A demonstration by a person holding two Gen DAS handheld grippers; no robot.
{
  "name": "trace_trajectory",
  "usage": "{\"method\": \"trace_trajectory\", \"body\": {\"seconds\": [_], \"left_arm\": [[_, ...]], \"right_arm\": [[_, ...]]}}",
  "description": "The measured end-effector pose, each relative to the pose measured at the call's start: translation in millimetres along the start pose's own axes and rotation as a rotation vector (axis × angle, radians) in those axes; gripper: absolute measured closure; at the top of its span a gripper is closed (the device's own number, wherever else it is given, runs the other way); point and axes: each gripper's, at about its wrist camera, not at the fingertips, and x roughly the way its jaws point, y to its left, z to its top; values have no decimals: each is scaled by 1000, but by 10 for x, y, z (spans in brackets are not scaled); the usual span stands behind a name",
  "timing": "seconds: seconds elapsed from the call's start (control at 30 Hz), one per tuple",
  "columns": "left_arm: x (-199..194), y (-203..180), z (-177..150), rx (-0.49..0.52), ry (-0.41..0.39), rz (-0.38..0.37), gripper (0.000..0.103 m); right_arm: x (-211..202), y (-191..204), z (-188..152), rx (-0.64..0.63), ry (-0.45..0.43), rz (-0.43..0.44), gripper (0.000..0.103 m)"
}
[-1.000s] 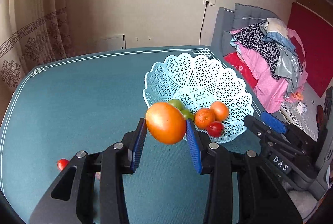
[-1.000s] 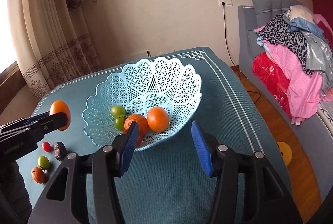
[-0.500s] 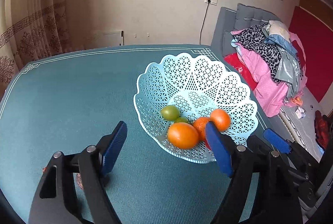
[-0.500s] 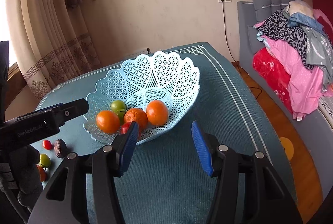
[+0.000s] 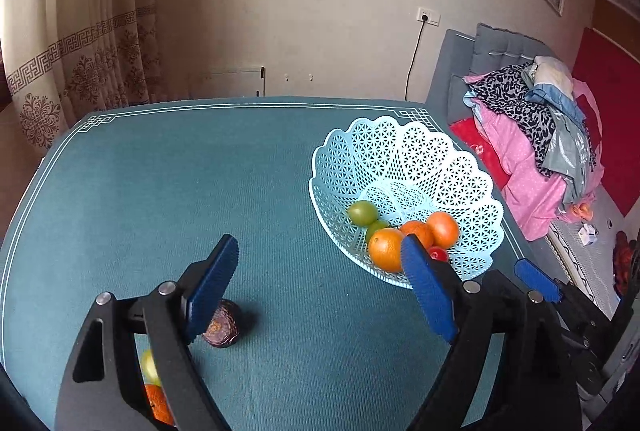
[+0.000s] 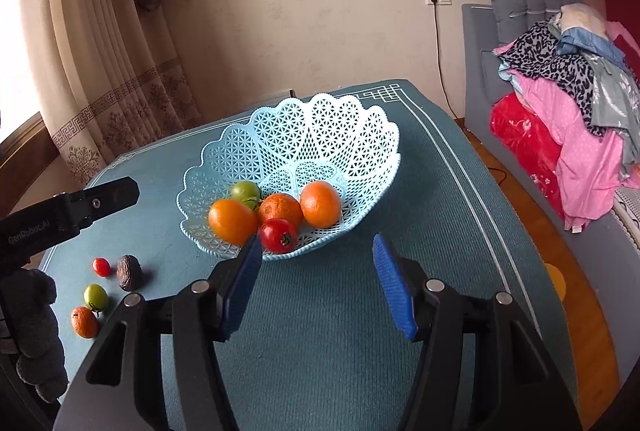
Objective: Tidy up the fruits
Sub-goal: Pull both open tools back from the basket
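Observation:
A light blue lattice basket (image 5: 416, 155) (image 6: 320, 127) stands on the teal table and holds several fruits: an orange fruit (image 6: 232, 221) at its near-left edge, two more orange ones (image 6: 320, 203), green ones (image 6: 245, 191) and a red tomato (image 6: 279, 235). My left gripper (image 5: 320, 291) is open and empty, left of the basket. My right gripper (image 6: 318, 283) is open and empty, just in front of the basket. On the table lie a dark wrinkled fruit (image 5: 222, 325) (image 6: 129, 271), a small red tomato (image 6: 101, 266), a green fruit (image 6: 96, 296) and a small orange (image 6: 84, 321).
The teal table cloth (image 5: 160, 191) has a white border line. A sofa piled with clothes (image 6: 568, 91) stands to the right of the table. Curtains (image 6: 100, 51) hang at the far left. The left gripper's body (image 6: 68, 215) shows at the left of the right wrist view.
My left gripper opened and let the orange fruit go into the basket, then drew back to the left. My right gripper stayed open and shifted only slightly.

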Motion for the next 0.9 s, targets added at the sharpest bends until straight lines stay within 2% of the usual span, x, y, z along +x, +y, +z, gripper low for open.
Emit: {"method": "trace_trajectory", "body": {"seconds": [0.23, 0.53, 0.73, 0.9], "left_arm": [[-303, 191, -224, -14, -22, 41, 15], [-684, 713, -745, -51, -22, 132, 14], [-711, 1002, -1019, -85, 13, 150, 14], [-588, 1142, -1107, -94, 41, 161, 15]], "right_arm": [[-63, 167, -109, -19, 19, 20, 44], [-129, 488, -280, -63, 50, 54, 44], [-167, 738, -381, -99, 70, 76, 44], [-167, 925, -466, -121, 91, 89, 44]]}}
